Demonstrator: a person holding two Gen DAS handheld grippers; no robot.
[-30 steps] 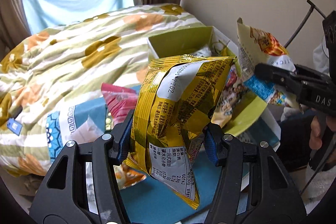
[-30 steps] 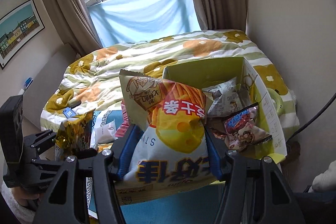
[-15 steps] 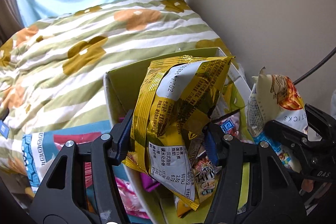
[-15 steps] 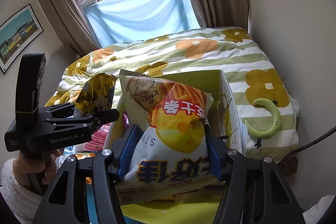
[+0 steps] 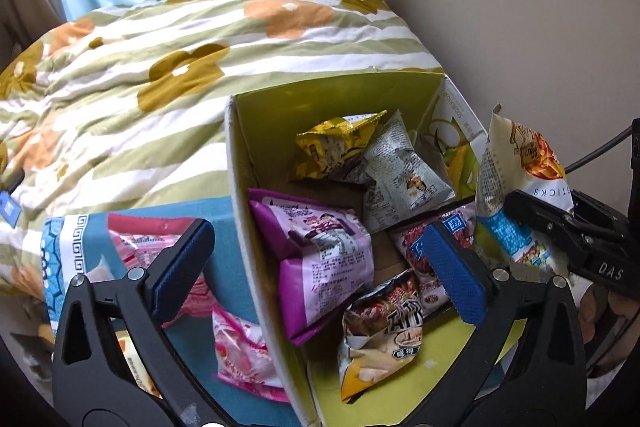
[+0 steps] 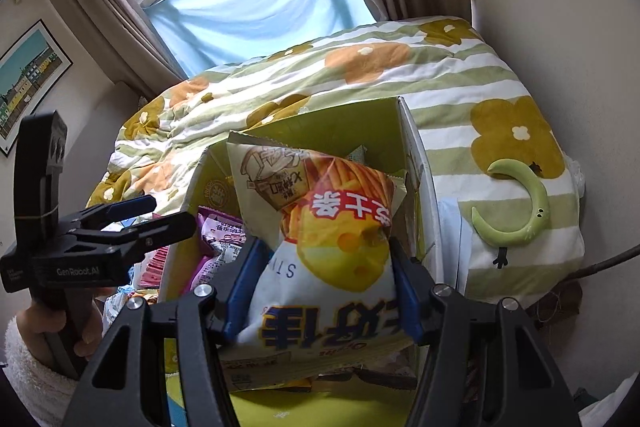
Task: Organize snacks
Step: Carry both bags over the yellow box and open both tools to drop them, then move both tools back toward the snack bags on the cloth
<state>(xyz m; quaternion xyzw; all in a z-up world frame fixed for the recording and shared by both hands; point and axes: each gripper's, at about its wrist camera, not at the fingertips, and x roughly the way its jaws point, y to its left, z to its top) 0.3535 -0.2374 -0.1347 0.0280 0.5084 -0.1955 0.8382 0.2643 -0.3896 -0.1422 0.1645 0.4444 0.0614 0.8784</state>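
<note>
A green-lined cardboard box (image 5: 256, 131) sits on a bed with a striped floral duvet (image 5: 200, 39), against a beige wall. Inside lie a yellow packet (image 5: 332, 147), a grey packet (image 5: 404, 167), a purple packet (image 5: 320, 251) and a brown noodle-print packet (image 5: 384, 331). Outside the box, lower left of the left wrist view, pink packets (image 5: 240, 347) rest on a teal cloth (image 5: 224, 211).

The left gripper (image 5: 320, 263) is opening, jaws wide, nothing between them, straddling the box's left wall.

The right gripper (image 6: 320, 287) grips a cheese-stick snack bag (image 6: 328, 239) in the centre of its view, over the box. A green crescent toy (image 6: 520, 207) lies at right.
</note>
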